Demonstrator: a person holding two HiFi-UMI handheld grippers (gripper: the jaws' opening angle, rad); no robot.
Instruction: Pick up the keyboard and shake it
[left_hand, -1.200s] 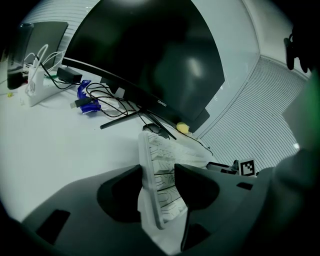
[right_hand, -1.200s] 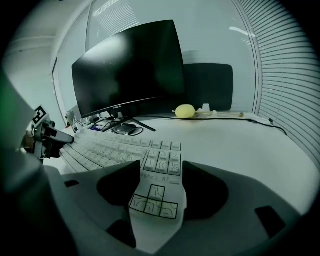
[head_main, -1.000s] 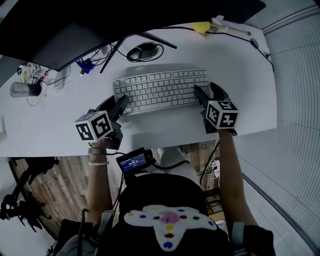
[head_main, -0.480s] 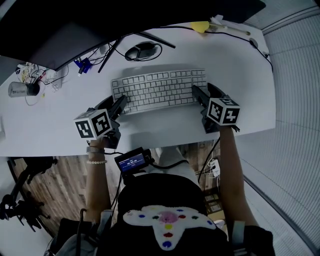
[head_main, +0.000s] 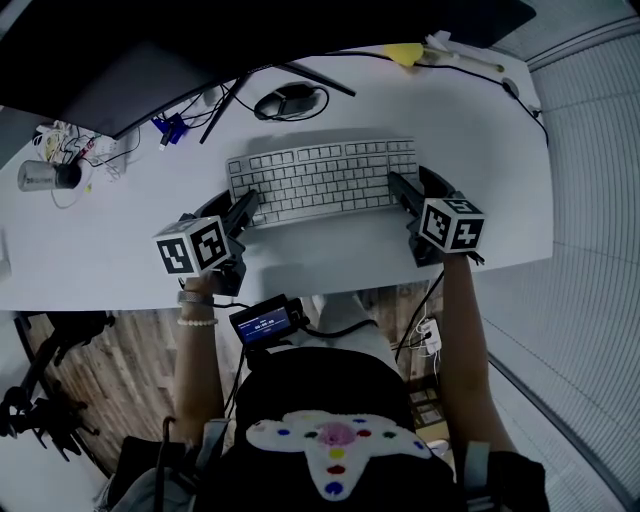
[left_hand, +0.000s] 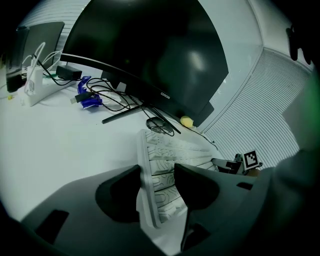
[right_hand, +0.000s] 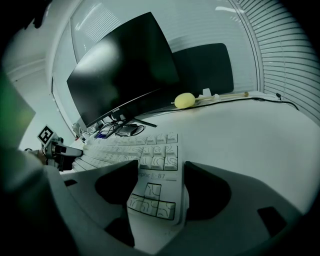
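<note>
A white keyboard (head_main: 320, 178) lies lengthwise across the middle of the white desk (head_main: 120, 260), with a soft shadow along its front edge. My left gripper (head_main: 243, 207) has the keyboard's left end between its jaws. In the left gripper view the thin edge of the keyboard (left_hand: 150, 165) fills the gap of that gripper (left_hand: 156, 175), and both dark fingers (left_hand: 120, 192) lie against it. My right gripper (head_main: 408, 185) grips the right end. In the right gripper view the arrow-key corner of the keyboard (right_hand: 152, 197) sits pinched in that gripper (right_hand: 161, 170). I cannot tell whether the keyboard is off the desk.
A large dark monitor (head_main: 150, 50) stands behind the keyboard, with its foot, a black mouse (head_main: 290, 100) and tangled cables (head_main: 180, 125) below it. A yellow object (head_main: 403, 52) lies at the back right, a cup (head_main: 40, 177) at the far left. The desk's front edge runs just under my hands.
The right gripper's marker cube has drifted slightly to the right. The keyboard and the left gripper stay where they were.
</note>
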